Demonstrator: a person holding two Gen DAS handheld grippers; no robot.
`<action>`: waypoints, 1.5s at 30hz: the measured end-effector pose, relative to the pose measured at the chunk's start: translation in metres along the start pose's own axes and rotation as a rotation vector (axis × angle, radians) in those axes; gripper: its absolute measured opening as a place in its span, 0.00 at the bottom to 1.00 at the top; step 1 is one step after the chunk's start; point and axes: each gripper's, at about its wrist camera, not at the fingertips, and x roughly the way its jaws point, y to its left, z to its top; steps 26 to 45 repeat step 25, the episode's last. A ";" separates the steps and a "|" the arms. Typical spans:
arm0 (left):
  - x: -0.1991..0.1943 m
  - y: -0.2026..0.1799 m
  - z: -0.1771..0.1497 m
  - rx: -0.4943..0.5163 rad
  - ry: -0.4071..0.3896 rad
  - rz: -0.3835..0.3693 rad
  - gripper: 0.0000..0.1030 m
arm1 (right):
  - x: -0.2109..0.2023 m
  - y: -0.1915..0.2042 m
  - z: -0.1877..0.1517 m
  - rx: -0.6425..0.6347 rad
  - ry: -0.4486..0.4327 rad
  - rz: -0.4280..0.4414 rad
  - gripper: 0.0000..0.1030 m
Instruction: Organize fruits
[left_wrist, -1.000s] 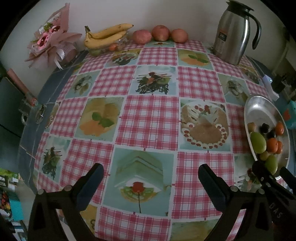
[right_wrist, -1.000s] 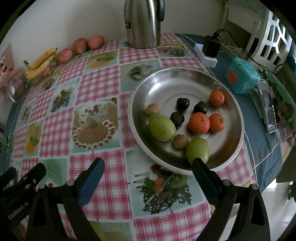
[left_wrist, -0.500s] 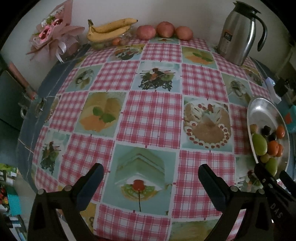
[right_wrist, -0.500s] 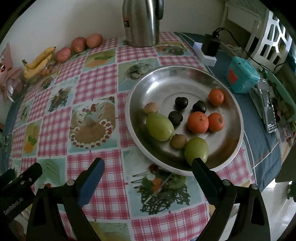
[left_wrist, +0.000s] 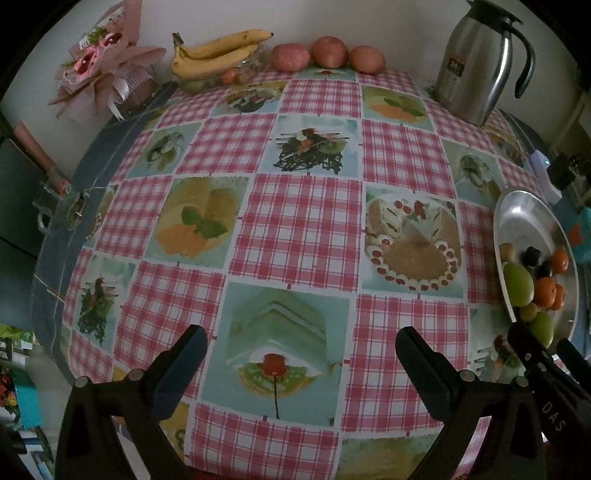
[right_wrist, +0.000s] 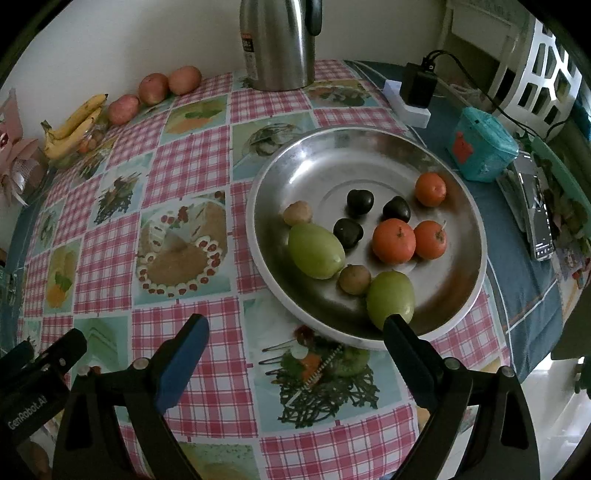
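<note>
Plainly, the steel plate (right_wrist: 458, 295) holds three tangerines (right_wrist: 393, 240), two green mangoes (right_wrist: 316, 251), three dark plums (right_wrist: 348, 232) (plus two small brownish fruits); left gripper (left_wrist: 301, 358) and right gripper (right_wrist: 295, 339) hover spread, empty.

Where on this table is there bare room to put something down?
The cloth's middle is free, from the bananas and apples at the wall to both tools. The tray's far half is bare; its near half is crowded with fruit.
</note>
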 end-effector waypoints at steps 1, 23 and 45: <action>0.000 0.000 0.000 -0.002 0.001 0.000 1.00 | 0.000 0.000 0.000 -0.001 0.001 0.000 0.93; -0.007 0.003 0.000 -0.017 -0.022 0.014 1.00 | 0.002 0.001 0.000 -0.001 0.012 -0.001 0.93; -0.006 0.003 0.001 -0.017 -0.020 0.011 1.00 | 0.002 0.000 0.000 -0.001 0.012 -0.001 0.93</action>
